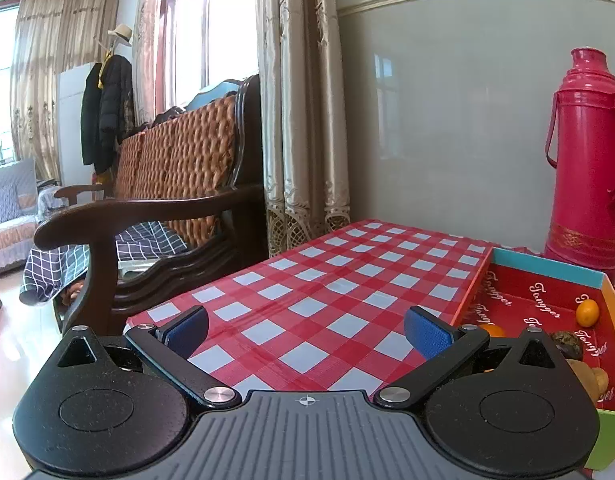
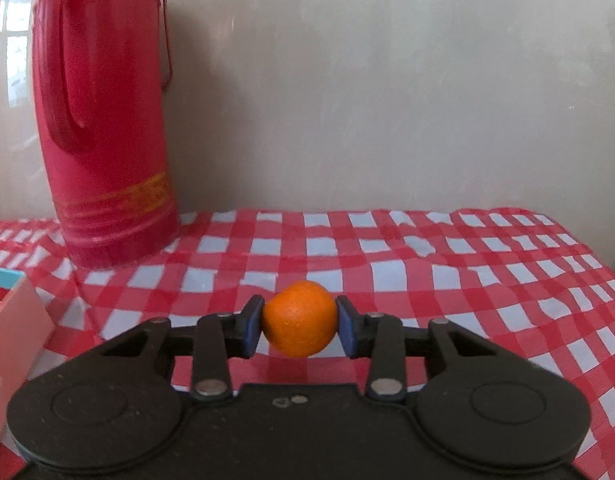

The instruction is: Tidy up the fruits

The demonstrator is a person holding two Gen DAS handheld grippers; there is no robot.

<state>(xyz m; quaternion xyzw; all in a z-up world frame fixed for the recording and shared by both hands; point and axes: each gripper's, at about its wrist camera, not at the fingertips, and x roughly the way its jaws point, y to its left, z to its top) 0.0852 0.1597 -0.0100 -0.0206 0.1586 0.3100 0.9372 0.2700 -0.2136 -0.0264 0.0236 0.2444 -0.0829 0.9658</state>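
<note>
1. Surface: a table covered with a red-and-white checked cloth (image 1: pixel 327 280) stands against a plain grey wall (image 1: pixel 447 120). A tall red thermos flask (image 2: pixel 103 120) stands upright on the cloth close to the wall.
2. Room: in the left wrist view, a dark wooden armchair (image 1: pixel 167 208) with a woven back sits at 9 o'clock from the table. Beige curtains (image 1: pixel 303 100) hang beside it, and a coat stand (image 1: pixel 107 108) carrying dark jackets and a hat stands further back.
3. Left gripper (image 1: pixel 305 330): it points slightly downward over bare cloth. Its blue pads (image 1: pixel 427 334) stand wide apart with nothing between them.
4. Box (image 1: pixel 543 304): a shallow red-lined box with a blue and orange rim lies at 3 o'clock from the left gripper. It contains a small orange fruit (image 1: pixel 587 313), a dark fruit and a pale one, partly hidden by the gripper body.
5. Right gripper (image 2: pixel 299 326): it tilts downward toward the cloth. Its pads press on both sides of an orange (image 2: pixel 299 318), which is clamped between them, with the thermos flask at 10 o'clock. Whether the orange touches the cloth cannot be told.
</note>
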